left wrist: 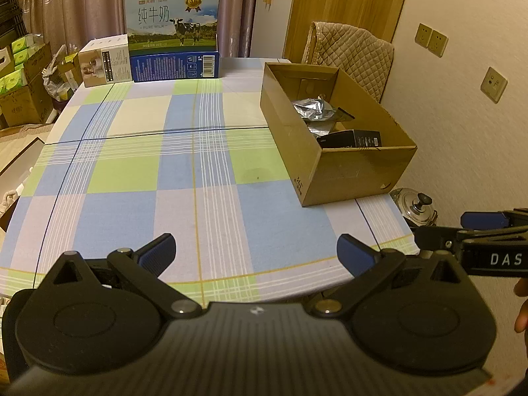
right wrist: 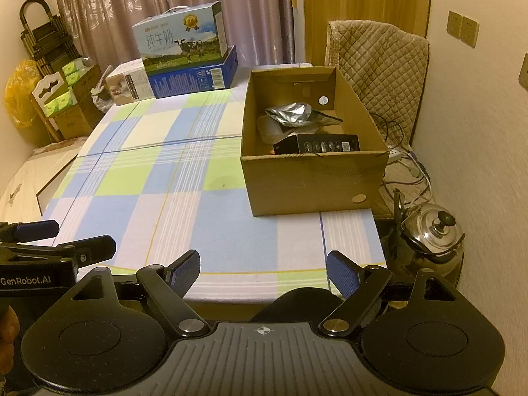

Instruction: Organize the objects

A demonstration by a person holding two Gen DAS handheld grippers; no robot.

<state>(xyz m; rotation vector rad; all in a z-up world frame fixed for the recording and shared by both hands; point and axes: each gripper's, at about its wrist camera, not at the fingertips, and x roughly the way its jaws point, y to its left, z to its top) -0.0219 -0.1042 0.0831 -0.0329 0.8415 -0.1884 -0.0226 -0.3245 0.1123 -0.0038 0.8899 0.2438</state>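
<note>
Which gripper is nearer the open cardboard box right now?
Right, slightly. The right gripper sits at the table's near edge almost straight in front of the cardboard box; the left gripper is beside it, further to the box's left. Both are open.

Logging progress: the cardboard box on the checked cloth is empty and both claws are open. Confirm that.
Not empty. The right wrist view shows the cardboard box holding a crumpled silver bag and a black carton. The rest holds: it sits on the checked cloth, and the left claw and right claw are open.
</note>
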